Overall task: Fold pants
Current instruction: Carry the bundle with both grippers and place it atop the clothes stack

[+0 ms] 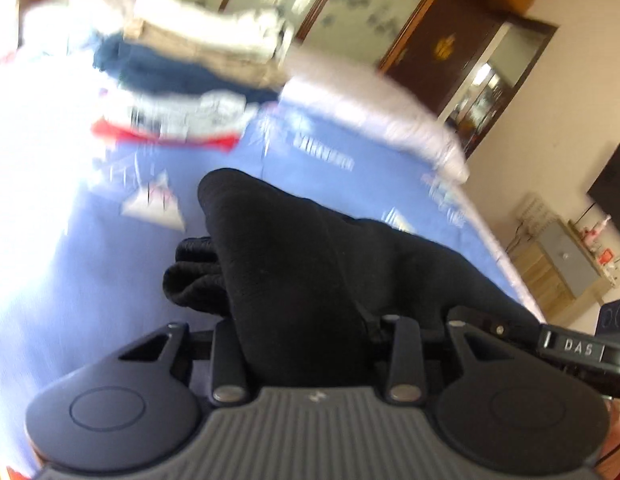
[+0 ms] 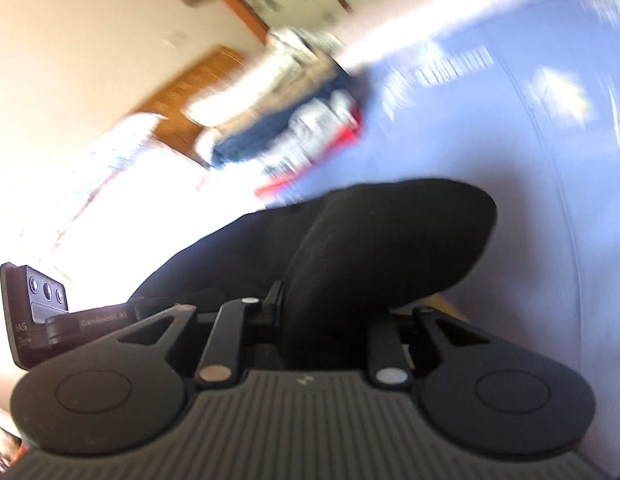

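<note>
Black pants (image 1: 277, 248) hang bunched from my left gripper (image 1: 305, 340), which is shut on the cloth, above a blue patterned bed sheet (image 1: 109, 260). The fingertips are buried in the fabric. In the right wrist view the same black pants (image 2: 390, 240) drape over my right gripper (image 2: 322, 320), which is also shut on them. The other gripper's body (image 2: 37, 312) shows at the left edge, close beside. Both views are motion-blurred.
A stack of folded clothes (image 1: 197, 64) lies at the far side of the bed, also in the right wrist view (image 2: 285, 120). A white pillow (image 1: 374, 108) lies to its right. A wooden wardrobe (image 1: 450, 32) and a cabinet (image 1: 558, 264) stand beyond.
</note>
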Available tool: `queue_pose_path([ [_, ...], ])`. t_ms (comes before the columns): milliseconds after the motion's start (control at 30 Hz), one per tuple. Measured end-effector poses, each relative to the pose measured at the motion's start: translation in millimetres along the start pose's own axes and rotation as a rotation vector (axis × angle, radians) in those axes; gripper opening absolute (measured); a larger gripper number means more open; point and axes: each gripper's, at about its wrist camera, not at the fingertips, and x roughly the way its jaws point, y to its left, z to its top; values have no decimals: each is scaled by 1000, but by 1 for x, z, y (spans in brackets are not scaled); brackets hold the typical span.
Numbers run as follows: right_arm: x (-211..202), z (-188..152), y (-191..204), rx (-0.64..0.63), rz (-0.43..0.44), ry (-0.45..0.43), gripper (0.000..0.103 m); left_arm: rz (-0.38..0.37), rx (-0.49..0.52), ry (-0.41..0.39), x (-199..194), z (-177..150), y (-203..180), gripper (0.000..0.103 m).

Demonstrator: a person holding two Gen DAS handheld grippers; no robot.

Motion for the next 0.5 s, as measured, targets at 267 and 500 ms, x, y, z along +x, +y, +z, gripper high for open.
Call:
queue_pose_path([
  [267,34,-34,-24,123,-54,180,23,93,-127,209,38,-20,30,33],
  [500,42,29,-2,97,25,171,22,-15,-124,95,12,55,26,33],
])
